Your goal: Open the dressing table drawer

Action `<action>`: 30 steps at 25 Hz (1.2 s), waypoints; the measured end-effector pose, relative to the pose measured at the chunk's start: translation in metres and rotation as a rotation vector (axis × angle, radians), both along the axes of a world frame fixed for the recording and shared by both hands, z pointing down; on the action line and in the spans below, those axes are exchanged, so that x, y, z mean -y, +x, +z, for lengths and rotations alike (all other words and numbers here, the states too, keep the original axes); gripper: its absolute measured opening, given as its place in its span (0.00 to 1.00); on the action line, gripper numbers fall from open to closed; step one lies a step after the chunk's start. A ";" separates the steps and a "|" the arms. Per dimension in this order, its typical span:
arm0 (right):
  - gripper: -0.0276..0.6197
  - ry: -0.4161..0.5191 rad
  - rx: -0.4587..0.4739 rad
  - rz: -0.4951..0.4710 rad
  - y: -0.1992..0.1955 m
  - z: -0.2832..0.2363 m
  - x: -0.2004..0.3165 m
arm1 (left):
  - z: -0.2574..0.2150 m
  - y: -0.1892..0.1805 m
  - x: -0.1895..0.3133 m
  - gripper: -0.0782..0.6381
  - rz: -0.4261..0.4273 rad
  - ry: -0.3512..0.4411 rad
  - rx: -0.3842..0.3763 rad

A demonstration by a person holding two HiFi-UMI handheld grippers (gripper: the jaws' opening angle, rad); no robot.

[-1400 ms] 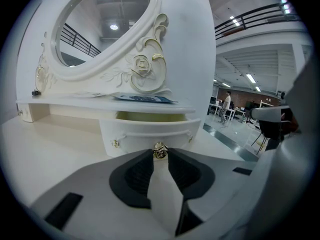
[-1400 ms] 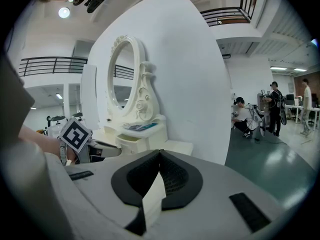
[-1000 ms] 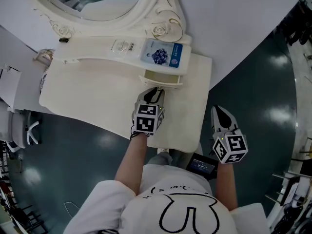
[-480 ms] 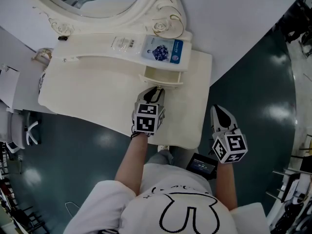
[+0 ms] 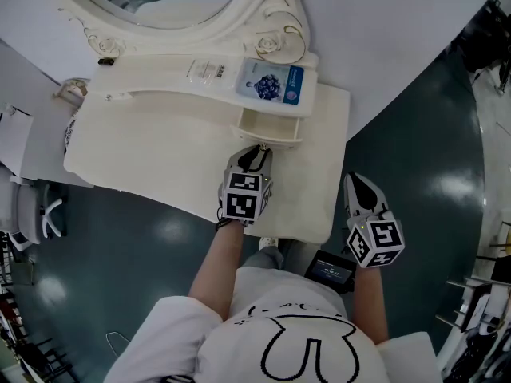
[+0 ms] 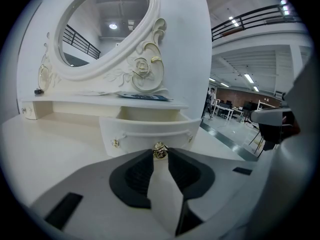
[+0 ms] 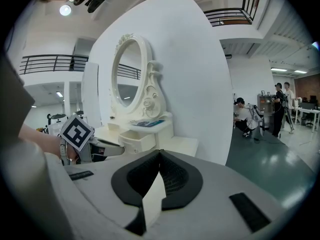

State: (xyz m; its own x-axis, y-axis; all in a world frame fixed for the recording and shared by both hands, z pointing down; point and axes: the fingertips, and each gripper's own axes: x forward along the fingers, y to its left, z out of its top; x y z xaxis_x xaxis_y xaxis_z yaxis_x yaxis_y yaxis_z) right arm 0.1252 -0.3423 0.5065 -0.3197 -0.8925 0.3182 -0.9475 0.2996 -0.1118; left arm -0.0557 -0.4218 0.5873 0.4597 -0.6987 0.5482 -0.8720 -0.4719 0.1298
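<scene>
Your left gripper (image 5: 256, 153) has its two jaws closed on the small gold knob (image 6: 160, 150) of the drawer (image 6: 150, 130), with only the knob's width between them. Your right gripper (image 5: 357, 185) holds nothing, its jaws pressed together, and it hangs over the dark floor (image 5: 423, 166) just beside the right edge of the dressing table (image 5: 152, 158). The drawer stands part way out over the bare tabletop. On the shelf above it lies a blue packet (image 5: 275, 83), and behind that the oval mirror (image 6: 102, 29) stands against the white wall (image 5: 383, 22).
</scene>
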 end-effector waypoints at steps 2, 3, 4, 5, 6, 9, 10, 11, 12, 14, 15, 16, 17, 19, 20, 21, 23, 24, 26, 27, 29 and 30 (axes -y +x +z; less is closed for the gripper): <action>0.06 0.000 -0.003 -0.003 -0.003 0.000 0.000 | 0.000 -0.001 -0.001 0.28 0.003 -0.001 -0.001; 0.06 -0.001 -0.004 -0.004 -0.004 0.000 0.001 | 0.000 -0.001 -0.001 0.28 0.005 -0.001 -0.001; 0.06 -0.001 -0.005 -0.005 -0.005 0.000 0.001 | 0.000 -0.001 -0.001 0.28 0.006 -0.003 -0.001; 0.06 -0.001 -0.007 -0.006 -0.006 -0.001 0.000 | 0.000 -0.001 -0.002 0.28 0.008 -0.004 -0.002; 0.06 -0.002 -0.009 -0.008 -0.008 -0.001 0.000 | 0.000 -0.001 -0.002 0.28 0.009 -0.006 -0.002; 0.06 -0.003 -0.011 -0.011 -0.011 -0.002 0.000 | 0.000 -0.002 -0.004 0.28 0.012 -0.007 -0.004; 0.06 -0.003 -0.012 -0.013 -0.012 -0.001 0.000 | 0.000 -0.002 -0.005 0.28 0.013 -0.007 -0.004; 0.06 -0.004 -0.013 -0.014 -0.013 -0.001 0.000 | 0.000 -0.003 -0.006 0.28 0.014 -0.008 -0.004; 0.06 -0.006 -0.014 -0.015 -0.014 -0.001 0.000 | 0.000 -0.003 -0.007 0.28 0.015 -0.007 -0.005; 0.06 -0.007 -0.016 -0.019 -0.017 0.000 0.000 | 0.000 -0.003 -0.007 0.28 0.017 -0.006 -0.007; 0.06 -0.008 -0.016 -0.022 -0.019 0.000 0.000 | 0.000 -0.003 -0.007 0.28 0.017 -0.005 -0.008; 0.06 -0.008 -0.017 -0.025 -0.021 -0.001 0.000 | 0.000 -0.004 -0.007 0.28 0.016 -0.006 -0.009; 0.06 -0.008 -0.018 -0.027 -0.022 -0.001 -0.001 | 0.000 -0.004 -0.008 0.28 0.015 -0.007 -0.009; 0.06 -0.007 -0.023 -0.026 -0.022 -0.003 -0.003 | 0.000 -0.004 -0.008 0.28 0.011 -0.009 -0.011; 0.06 -0.006 -0.025 -0.025 -0.022 -0.003 -0.004 | 0.000 -0.004 -0.008 0.28 0.010 -0.009 -0.011; 0.06 -0.006 -0.027 -0.023 -0.022 -0.004 -0.004 | 0.001 -0.004 -0.008 0.28 0.009 -0.009 -0.011; 0.06 -0.007 -0.031 -0.021 -0.021 -0.004 -0.006 | 0.002 -0.004 -0.008 0.28 0.008 -0.004 -0.008; 0.06 -0.006 -0.033 -0.019 -0.021 -0.005 -0.007 | 0.001 -0.004 -0.007 0.28 0.009 0.002 -0.006; 0.06 0.000 -0.041 -0.017 -0.021 -0.006 -0.009 | -0.002 -0.003 -0.007 0.28 0.011 0.013 -0.003; 0.06 0.001 -0.045 -0.017 -0.022 -0.007 -0.010 | -0.003 -0.003 -0.007 0.28 0.011 0.017 -0.003; 0.06 0.002 -0.052 -0.017 -0.022 -0.008 -0.012 | -0.003 -0.003 -0.009 0.29 0.009 0.020 -0.011; 0.06 0.002 -0.053 -0.017 -0.022 -0.010 -0.012 | -0.002 -0.003 -0.010 0.30 0.006 0.018 -0.017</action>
